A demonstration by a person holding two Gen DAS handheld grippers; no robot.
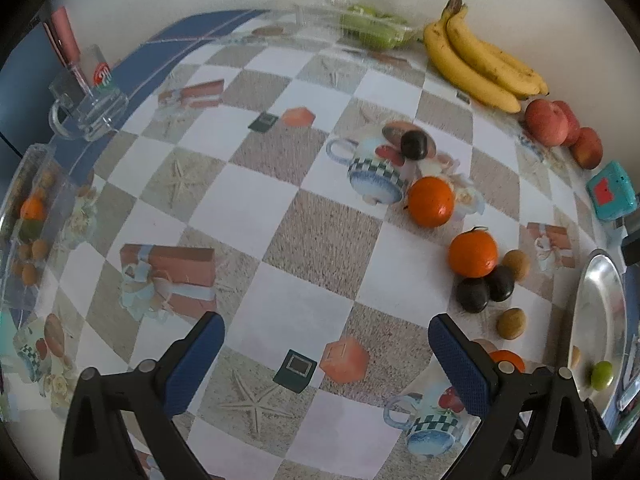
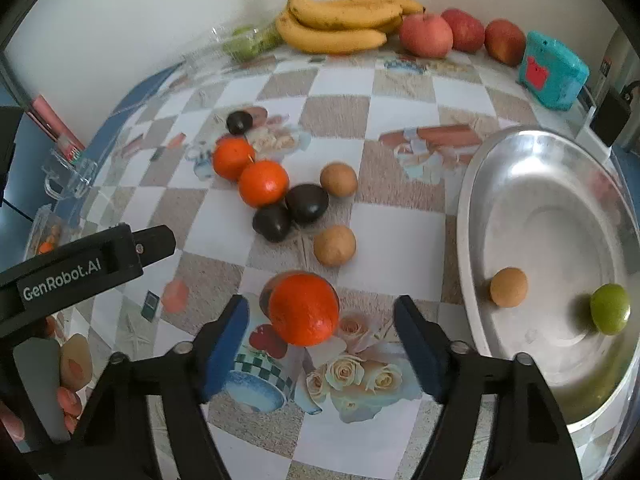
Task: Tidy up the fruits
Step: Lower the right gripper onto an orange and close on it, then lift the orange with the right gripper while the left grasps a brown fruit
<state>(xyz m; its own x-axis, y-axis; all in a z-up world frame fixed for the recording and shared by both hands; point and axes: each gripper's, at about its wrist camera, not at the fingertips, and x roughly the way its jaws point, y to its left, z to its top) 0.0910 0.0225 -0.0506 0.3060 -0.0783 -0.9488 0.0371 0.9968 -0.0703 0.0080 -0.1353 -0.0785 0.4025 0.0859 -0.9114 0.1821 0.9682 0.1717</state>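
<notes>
Your table (image 2: pixel 400 232) fills both views, covered in a checkered cloth printed with teapots, roses and starfish. On its right side sits a large oval metal basin (image 2: pixel 472 200), holding one small tan fruit (image 2: pixel 508 286) and one small green fruit (image 2: pixel 609 309), apart from each other.

Along the back wall, from left to right, lie a clear box of green fruit (image 2: pixel 248 42), a bunch of bananas (image 2: pixel 340 20), three red apples (image 2: pixel 426 35) in a row, and a teal box (image 2: pixel 554 70) with a red patch.

At the table's left edge stands a clear glass mug (image 1: pixel 86 100), and nearer you a clear container (image 1: pixel 32 220) of mixed small fruit.

Your right gripper (image 2: pixel 322 344) has its blue-padded fingers spread wide, either side of an orange (image 2: pixel 303 309). The orange rests on the cloth between them; neither pad touches it.

Your left gripper (image 1: pixel 326 360) hovers over bare cloth with its fingers wide apart, holding nothing.

Mid-table, loose fruit sits in a cluster: two more oranges (image 2: pixel 264 183) touching each other, two dark plums (image 2: pixel 307 202) pressed together just beside them, and two tan round fruits (image 2: pixel 334 245) close by. A third dark plum (image 2: pixel 239 122) lies alone behind the oranges.
</notes>
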